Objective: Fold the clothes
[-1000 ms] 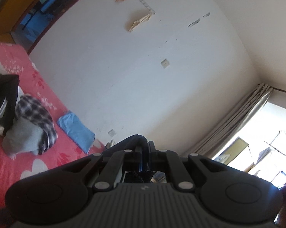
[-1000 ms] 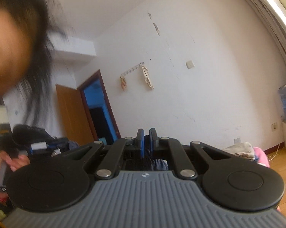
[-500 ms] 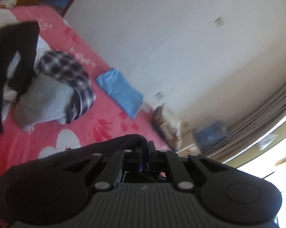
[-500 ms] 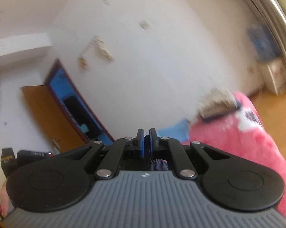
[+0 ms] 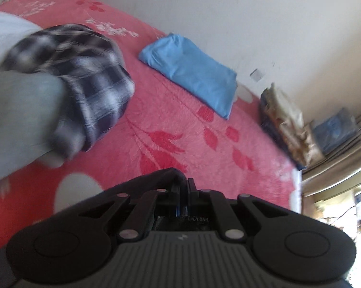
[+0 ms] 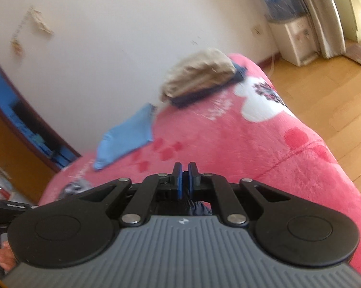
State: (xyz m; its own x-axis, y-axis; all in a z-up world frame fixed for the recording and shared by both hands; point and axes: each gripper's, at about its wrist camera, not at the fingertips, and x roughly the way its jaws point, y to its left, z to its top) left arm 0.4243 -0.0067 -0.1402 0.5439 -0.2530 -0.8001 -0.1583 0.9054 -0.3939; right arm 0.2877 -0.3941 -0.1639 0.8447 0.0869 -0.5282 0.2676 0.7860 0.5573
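Left gripper [image 5: 183, 189] and right gripper [image 6: 185, 182] are both clamped shut on a dark garment [image 5: 154, 176], one edge each, above the pink bed [image 5: 180, 129]. Looks like the lay-out step; next it needs spreading flat, clear of the blue folded cloth [image 5: 192, 72].
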